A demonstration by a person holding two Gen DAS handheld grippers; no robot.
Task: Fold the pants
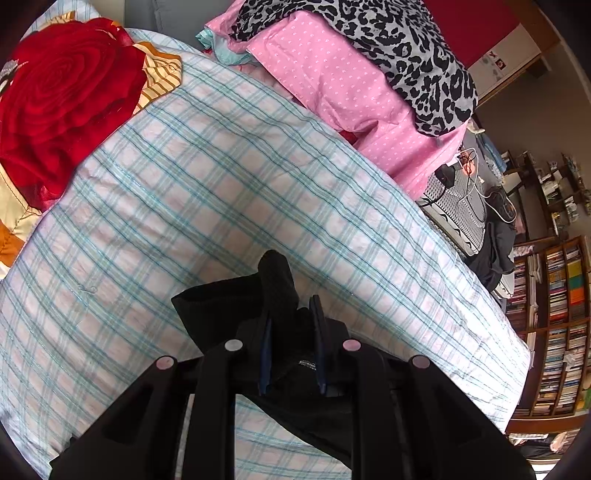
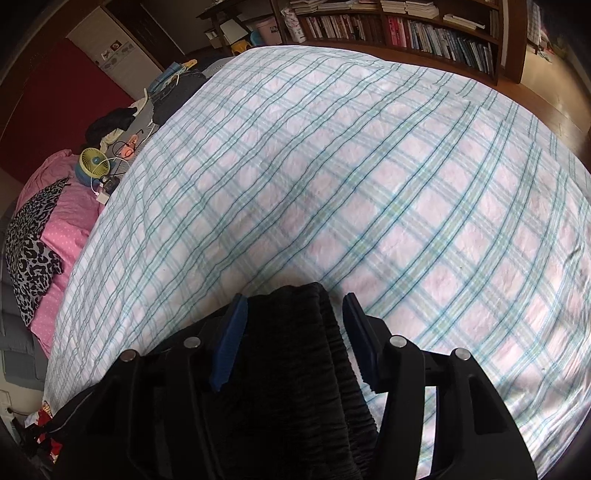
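Observation:
Black pants (image 1: 275, 280) lie on a bed covered by a blue and pink plaid blanket (image 1: 221, 184). In the left wrist view my left gripper (image 1: 291, 317) is shut on a bunched fold of the black fabric, which sticks up between its blue pads. In the right wrist view the ribbed elastic waistband of the pants (image 2: 291, 369) lies between the fingers of my right gripper (image 2: 295, 306). The left pad touches the cloth. The right pad stands a little off it, so this gripper is open around the waistband. The rest of the pants is hidden below both grippers.
A red rose-shaped cushion (image 1: 62, 99) lies at the far left. A pink dotted pillow (image 1: 343, 88) and a leopard-print cloth (image 1: 399, 48) sit at the bed's head. A yellow fan (image 2: 94, 166) and cables are beside the bed. Bookshelves (image 2: 424, 33) stand beyond the foot. The plaid blanket (image 2: 332, 184) stretches wide ahead.

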